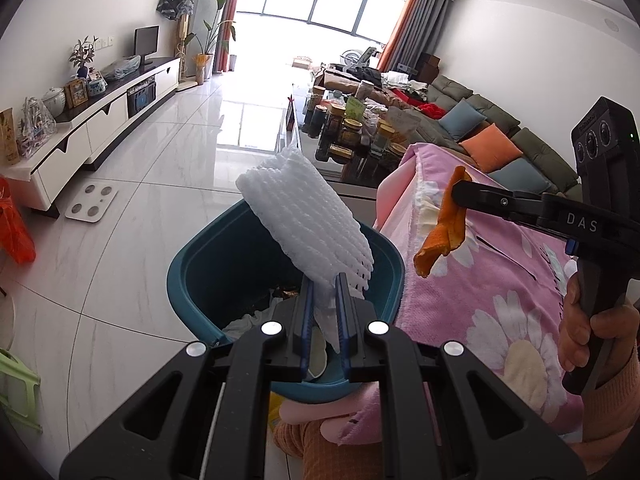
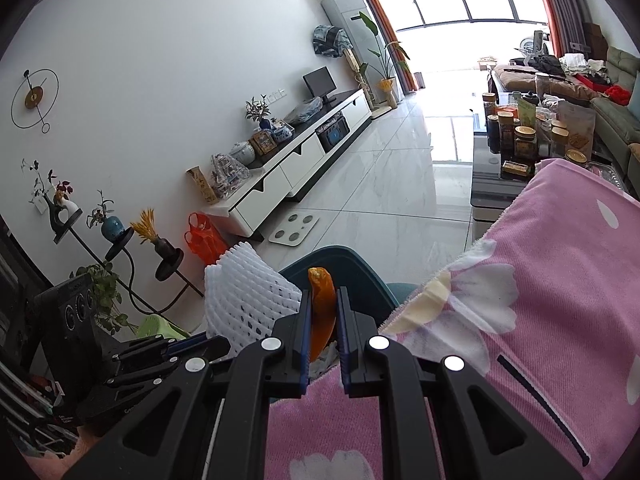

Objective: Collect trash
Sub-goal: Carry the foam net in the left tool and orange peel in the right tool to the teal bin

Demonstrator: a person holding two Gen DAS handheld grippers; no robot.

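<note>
Left tool: the left tool (image 1: pixel 324 280) has its two blue-lined fingers closed down on the lower end of a white foam fruit net (image 1: pixel 304 220), which stands up and away from the tips
Why held so: the pinch is at one end only, so the light net hangs free over the teal bin (image 1: pixel 188 276); judged from this, opening the fingers would let it fall straight in
Right tool: the right tool (image 2: pixel 324 292) is nearly closed on a strip of orange peel (image 2: pixel 321 312), gripped across its middle with both ends poking out
Peel position: in the left wrist view the peel (image 1: pixel 440 228) dangles from the fingertips over the pink cloth, just beside the bin's right rim and not yet above the opening
Likely step: both pieces of trash are lifted and brought toward the bin; the net looks ready to drop, the peel probably needs a short move leftward
Bin contents: crumpled white paper and some dark scraps already lie inside
Surface: a pink floral towel (image 2: pixel 560 280) covers the surface to the right of the bin; what lies under it cannot be told
Room: a living room with pale glossy floor tiles (image 1: pixel 168 168), a white bathroom scale (image 1: pixel 92 202) on the floor, a long white TV cabinet (image 2: pixel 304 160) along the wall, a dark counter (image 2: pixel 486 184) crowded with jars, a grey-green sofa (image 1: pixel 520 140) with cushions, and bright windows at the far end
</note>
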